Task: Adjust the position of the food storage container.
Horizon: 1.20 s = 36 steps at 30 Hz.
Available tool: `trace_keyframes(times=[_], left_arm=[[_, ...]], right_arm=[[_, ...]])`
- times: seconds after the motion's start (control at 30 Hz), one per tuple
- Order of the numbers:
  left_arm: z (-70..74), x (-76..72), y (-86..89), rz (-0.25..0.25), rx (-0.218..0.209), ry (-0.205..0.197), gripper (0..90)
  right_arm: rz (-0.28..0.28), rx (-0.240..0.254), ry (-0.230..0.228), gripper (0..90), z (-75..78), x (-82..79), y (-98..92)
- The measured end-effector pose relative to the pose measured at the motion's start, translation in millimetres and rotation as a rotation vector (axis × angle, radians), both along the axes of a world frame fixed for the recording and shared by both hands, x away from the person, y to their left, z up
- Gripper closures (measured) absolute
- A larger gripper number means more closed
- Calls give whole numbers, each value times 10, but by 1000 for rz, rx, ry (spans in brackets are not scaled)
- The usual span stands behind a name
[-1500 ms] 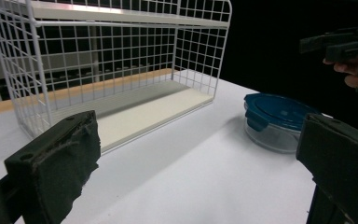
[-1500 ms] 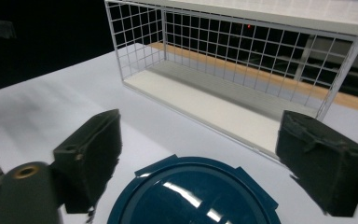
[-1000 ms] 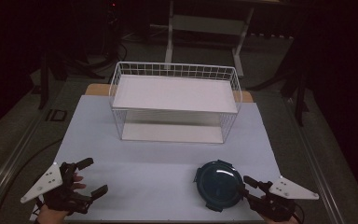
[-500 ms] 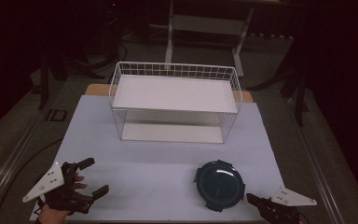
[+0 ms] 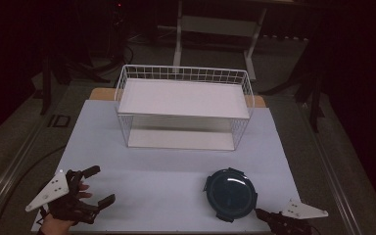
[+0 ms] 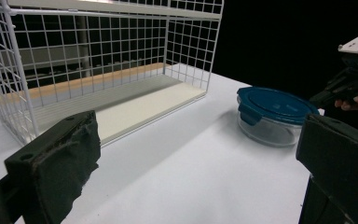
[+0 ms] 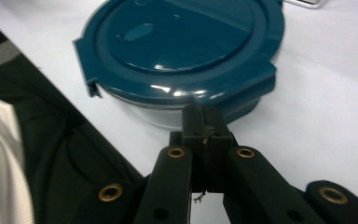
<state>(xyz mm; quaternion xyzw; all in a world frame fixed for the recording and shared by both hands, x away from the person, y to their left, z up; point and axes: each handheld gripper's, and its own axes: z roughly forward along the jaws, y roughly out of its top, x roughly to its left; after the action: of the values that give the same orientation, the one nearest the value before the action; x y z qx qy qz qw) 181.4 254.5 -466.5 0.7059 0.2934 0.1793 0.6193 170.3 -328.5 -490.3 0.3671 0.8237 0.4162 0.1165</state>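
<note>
Pulled back toward near table edge since earlier frame: right gripper (image 5: pixel 267 215), now just short of container rim, jaws pressed together w/ nothing between. Left gripper (image 5: pixel 94 185) at near-left corner, jaws spread wide, empty. Round glass container w/ teal lid (image 5: pixel 230 194) on white table (image 5: pixel 171 171), near-right. Farther back, white wire basket rack (image 5: pixel 183 107) at table center.
</note>
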Motion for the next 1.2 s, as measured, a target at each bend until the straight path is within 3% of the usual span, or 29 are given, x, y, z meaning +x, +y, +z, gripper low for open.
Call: trace_keyframes(times=[0.1,0.43,0.87,1.0,1.2], left_arm=[[-6,6,-1,-1,3,2,0],[-4,9,7,-1,-2,3,0],[-7,11,-7,-4,5,4,0],[-6,10,-2,-3,2,3,0],[-6,8,3,-3,3,2,0]], right_arm=[[23,6,-1,900,-1,-32,35],[19,-17,11,900,-46,27,72],[-4,-30,-10,900,-48,309,57],[0,-17,0,900,-52,340,30],[-21,-34,-15,900,-9,360,-45]])
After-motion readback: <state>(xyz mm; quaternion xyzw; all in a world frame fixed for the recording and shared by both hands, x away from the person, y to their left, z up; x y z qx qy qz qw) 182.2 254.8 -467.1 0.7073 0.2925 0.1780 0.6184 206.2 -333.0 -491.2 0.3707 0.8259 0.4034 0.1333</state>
